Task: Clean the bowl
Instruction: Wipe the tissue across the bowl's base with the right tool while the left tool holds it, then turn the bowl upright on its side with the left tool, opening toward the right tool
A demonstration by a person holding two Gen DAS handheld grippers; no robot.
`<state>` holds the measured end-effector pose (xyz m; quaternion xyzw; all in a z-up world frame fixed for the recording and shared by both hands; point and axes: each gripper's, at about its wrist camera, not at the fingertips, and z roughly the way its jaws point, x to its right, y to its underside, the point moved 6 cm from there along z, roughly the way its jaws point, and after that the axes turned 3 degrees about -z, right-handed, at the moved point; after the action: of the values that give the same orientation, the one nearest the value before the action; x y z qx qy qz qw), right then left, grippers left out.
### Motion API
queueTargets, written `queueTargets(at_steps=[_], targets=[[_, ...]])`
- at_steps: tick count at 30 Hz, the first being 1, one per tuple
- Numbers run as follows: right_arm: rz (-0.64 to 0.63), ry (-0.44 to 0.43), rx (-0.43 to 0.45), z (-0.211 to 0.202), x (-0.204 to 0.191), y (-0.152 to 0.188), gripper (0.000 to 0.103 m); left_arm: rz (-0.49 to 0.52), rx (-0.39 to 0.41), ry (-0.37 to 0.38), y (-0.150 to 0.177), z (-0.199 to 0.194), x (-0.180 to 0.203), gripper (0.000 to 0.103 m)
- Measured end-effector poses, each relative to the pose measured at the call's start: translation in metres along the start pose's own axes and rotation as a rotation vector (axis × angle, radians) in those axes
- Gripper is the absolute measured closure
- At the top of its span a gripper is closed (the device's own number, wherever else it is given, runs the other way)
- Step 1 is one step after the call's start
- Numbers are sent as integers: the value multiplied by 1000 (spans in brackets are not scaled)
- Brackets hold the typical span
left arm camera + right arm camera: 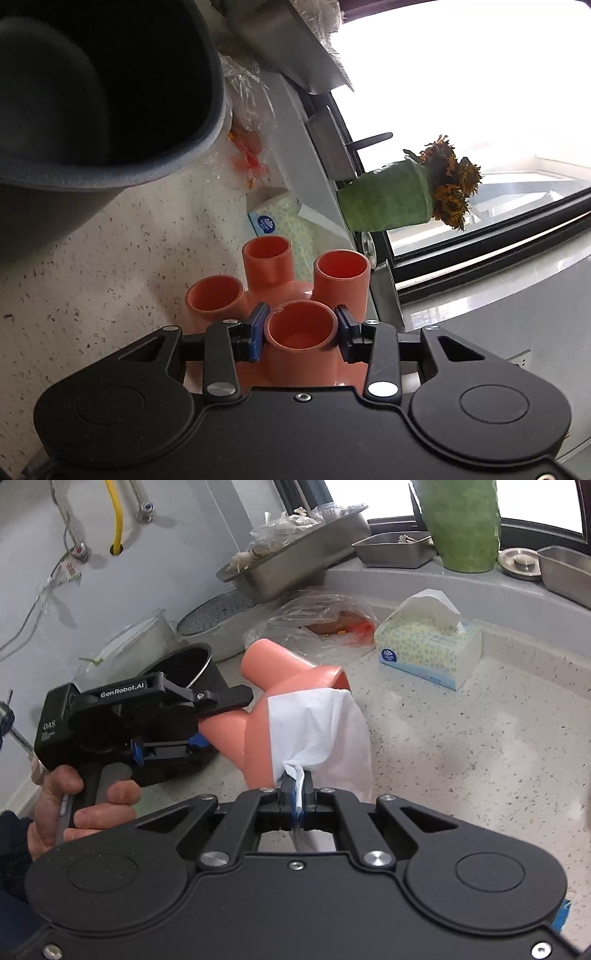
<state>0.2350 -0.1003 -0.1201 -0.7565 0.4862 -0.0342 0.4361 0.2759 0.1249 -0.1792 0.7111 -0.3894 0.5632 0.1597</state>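
Mid-clean at frame centre: the left gripper (pixel 300 332) clamps one tube of the orange four-tube plastic holder (pixel 258 716) while the right gripper (pixel 296 794), closed on a white tissue (pixel 317 738), wipes its underside, the tube interiors seemingly still to do.

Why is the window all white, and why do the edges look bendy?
Left wrist view: the window is washed out white by daylight, and the green vase looks tipped sideways. Right wrist view: even, soft light; the counter edge curves from the fisheye lens.

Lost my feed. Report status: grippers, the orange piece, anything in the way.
Left gripper clamped on one tube of orange four-tube holder. Right gripper shut on white tissue, draped against holder. Dark pot close behind; tissue pack apart.
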Motion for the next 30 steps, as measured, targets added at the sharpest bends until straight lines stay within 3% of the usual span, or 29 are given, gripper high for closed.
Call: queueTargets(at_steps=[8,14,19,21,24,28,30], targets=[[26,8,25,-21,16,-2,100,-177,-70,40,27,19,-15,64],[35,42,-12,-33,30,10,100,-215,-144,71,52,40,-16,64],[71,24,-72,-12,39,29,100,-237,-163,57,58,43,-27,63],[95,14,-97,0,44,37,100,-222,-184,53,58,41,-28,60],[86,31,-135,14,45,44,100,-149,-205,-25,53,37,-24,45],[59,77,-180,27,45,50,100,-72,-156,-70,40,20,-21,32],[63,87,-186,31,47,51,100,-37,-134,-82,34,13,-19,31]])
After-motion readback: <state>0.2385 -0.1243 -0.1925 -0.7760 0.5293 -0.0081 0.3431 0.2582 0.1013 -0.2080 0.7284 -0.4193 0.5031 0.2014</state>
